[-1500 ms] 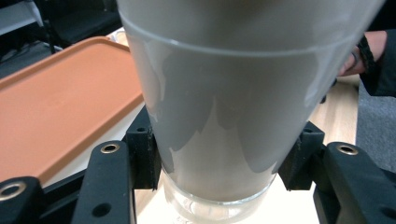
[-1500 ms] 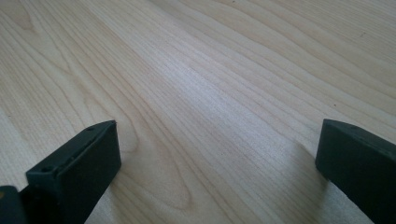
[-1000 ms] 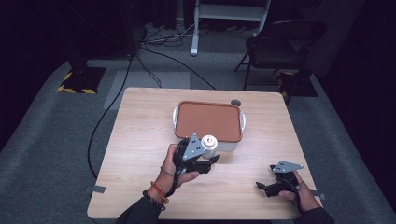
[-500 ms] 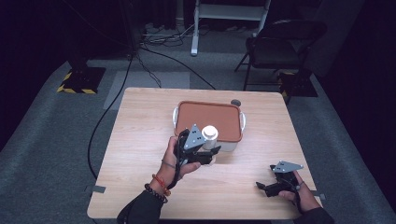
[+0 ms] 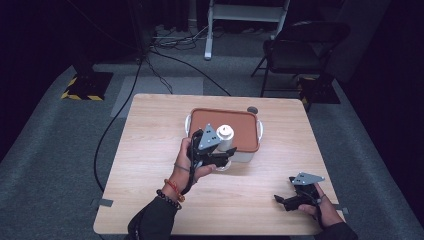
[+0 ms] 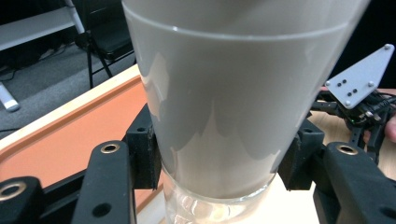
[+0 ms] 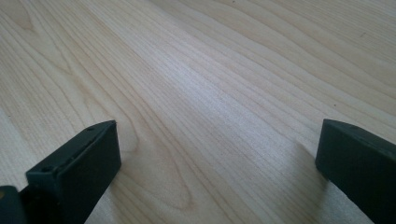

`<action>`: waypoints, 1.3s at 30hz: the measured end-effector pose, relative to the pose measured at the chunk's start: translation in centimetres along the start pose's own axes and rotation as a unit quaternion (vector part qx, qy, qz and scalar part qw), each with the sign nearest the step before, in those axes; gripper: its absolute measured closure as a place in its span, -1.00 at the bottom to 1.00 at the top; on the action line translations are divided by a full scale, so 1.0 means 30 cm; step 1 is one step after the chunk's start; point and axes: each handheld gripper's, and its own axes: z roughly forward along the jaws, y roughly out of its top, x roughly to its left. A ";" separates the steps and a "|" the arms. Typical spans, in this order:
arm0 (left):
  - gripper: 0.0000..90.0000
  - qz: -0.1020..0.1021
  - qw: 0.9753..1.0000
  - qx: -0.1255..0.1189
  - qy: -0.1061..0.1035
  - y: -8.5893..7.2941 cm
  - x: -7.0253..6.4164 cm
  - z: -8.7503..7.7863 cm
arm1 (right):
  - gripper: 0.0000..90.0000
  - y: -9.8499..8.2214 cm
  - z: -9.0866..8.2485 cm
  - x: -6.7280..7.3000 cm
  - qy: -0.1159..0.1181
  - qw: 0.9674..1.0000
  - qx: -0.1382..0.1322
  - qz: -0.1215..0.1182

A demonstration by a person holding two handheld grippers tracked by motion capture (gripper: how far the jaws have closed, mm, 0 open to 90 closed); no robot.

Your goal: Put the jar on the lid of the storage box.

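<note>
**Glass held at the near edge of the orange-lidded box**

The glass, cloudy white with a clear thick base, sits clamped between the jaws of the left gripper, just at the near rim of the box with the flat orange lid, about mid-table. The right gripper rests near the table's near right corner, well apart, its jaws spread wide over bare wood with nothing between them.

The table is pale wood with visible grain, standing on grey carpet. Beyond it the room is dark: a black chair far right, cables trailing across the floor, a yellow-and-black striped base far left.

The glass's rim is cut off in the left gripper view. Whether its base touches the table cannot be told.
</note>
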 end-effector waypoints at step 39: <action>-0.04 -0.020 0.999 0.003 0.035 0.114 0.131 0.108 | -1.00 0.000 0.000 0.000 0.000 1.000 0.000 0.000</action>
